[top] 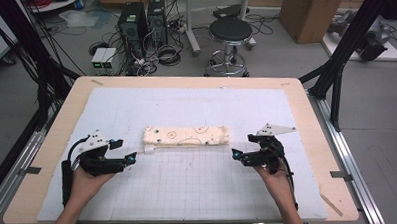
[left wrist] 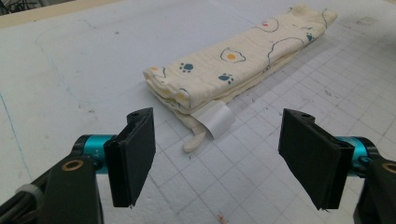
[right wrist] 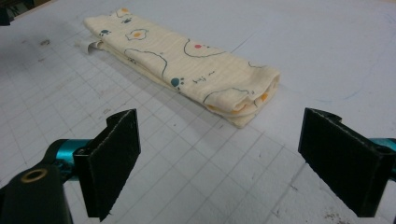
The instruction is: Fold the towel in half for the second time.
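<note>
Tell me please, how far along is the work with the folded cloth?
Done: the cloth lies folded into a long narrow bundle on the gridded mat. In hand: nothing is gripped; the left gripper and right gripper sit open, one at each end of the bundle, apart from it. Left: probably another fold or moving it, though I cannot tell which.

Soft printed cloth (top: 186, 136), glossy label (left wrist: 215, 118)

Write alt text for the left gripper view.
A folded cream cloth printed with paw prints and fried eggs lies on a white gridded mat, a white tag at its near end. The left gripper is open, apart from the cloth.
</note>
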Demonstrator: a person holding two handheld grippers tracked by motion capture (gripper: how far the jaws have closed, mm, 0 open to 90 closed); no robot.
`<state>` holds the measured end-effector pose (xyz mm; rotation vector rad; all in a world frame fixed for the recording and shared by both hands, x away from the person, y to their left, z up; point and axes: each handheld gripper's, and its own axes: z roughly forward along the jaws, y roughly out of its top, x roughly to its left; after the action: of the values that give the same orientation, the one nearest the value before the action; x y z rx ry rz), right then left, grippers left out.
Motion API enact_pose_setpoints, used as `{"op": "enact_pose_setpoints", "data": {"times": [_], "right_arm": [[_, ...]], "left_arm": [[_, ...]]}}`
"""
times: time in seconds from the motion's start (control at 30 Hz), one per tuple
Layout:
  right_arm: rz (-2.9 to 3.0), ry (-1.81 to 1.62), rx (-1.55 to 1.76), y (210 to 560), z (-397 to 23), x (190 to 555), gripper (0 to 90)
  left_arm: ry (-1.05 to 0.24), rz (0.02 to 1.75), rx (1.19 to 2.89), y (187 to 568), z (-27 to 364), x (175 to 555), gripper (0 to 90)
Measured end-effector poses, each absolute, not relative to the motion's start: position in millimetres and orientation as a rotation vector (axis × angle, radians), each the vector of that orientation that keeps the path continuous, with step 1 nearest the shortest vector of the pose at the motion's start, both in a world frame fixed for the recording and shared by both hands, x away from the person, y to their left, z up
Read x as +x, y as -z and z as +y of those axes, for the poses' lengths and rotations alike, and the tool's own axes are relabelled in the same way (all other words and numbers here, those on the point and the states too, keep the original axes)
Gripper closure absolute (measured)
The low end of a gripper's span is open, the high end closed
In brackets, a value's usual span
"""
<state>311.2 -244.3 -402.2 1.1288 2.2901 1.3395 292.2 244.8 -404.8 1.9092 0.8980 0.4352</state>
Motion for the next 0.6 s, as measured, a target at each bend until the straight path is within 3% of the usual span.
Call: {"op": "enact_pose_setpoints", "data": {"times": [0.6], "right_arm": [[2.245, -1.333, 1.155, 414.9, -263.8, 288.7, 12.1]], "left_arm": [[-0.461, 0.890, 1.894, 413.3, 250.5, 271.1, 26.3]]}}
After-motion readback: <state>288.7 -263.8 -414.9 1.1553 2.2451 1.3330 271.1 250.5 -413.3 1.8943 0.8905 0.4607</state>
